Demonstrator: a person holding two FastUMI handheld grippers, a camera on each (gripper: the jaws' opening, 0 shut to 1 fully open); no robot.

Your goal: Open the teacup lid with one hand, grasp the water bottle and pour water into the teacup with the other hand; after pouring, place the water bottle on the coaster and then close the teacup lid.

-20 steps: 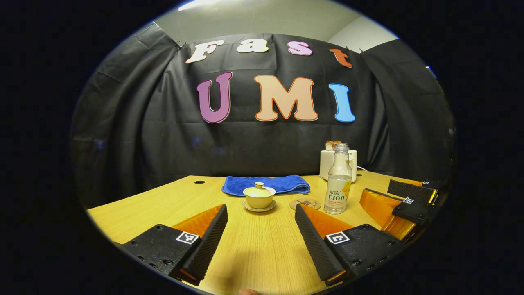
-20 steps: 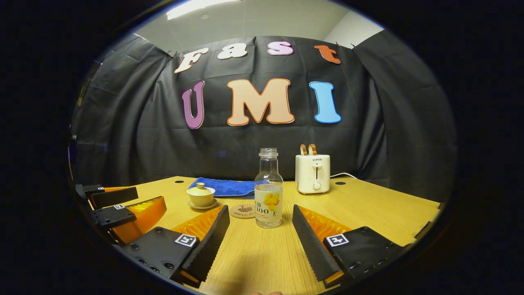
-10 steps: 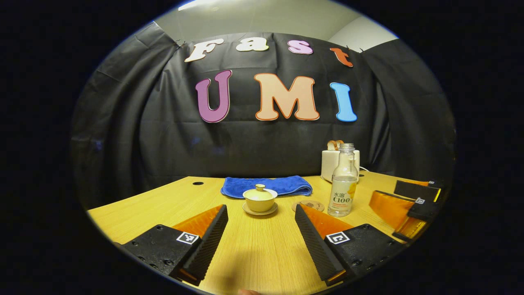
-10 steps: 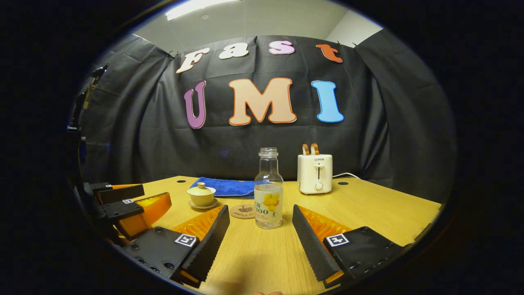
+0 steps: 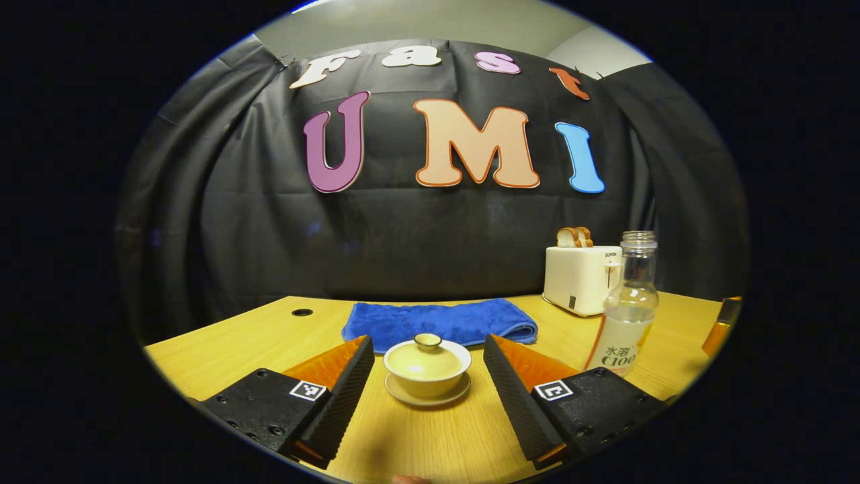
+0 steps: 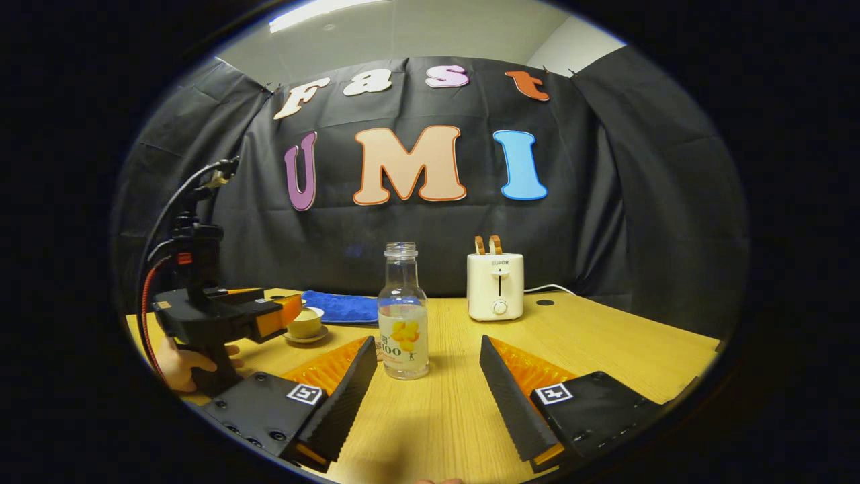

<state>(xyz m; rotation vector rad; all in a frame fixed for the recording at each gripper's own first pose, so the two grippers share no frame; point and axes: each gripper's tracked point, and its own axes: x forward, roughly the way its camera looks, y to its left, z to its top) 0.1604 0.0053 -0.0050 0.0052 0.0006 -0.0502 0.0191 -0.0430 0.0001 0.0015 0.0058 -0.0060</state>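
Observation:
A pale yellow teacup (image 5: 427, 368) with its knobbed lid (image 5: 428, 343) on stands on a saucer (image 5: 427, 398). My left gripper (image 5: 428, 344) is open, one finger on each side of the cup, touching neither side. The uncapped clear water bottle (image 5: 628, 323), part full, stands to the cup's right. In the right gripper view the bottle (image 6: 403, 323) stands upright just beyond and slightly left of my open right gripper (image 6: 427, 343). Farther left there, a hand (image 6: 181, 363) holds the left gripper (image 6: 228, 316) up to the teacup (image 6: 306, 324).
A folded blue towel (image 5: 440, 323) lies behind the cup on the wooden table (image 5: 430, 444). A white toaster (image 6: 495, 286) with bread in it stands at the back, right of the bottle, its cord trailing right. The black cloth wall closes the table's far side.
My left gripper has moved forward until its open fingers flank the teacup. The right gripper has shifted a little, so the bottle sits more to the left in its view.

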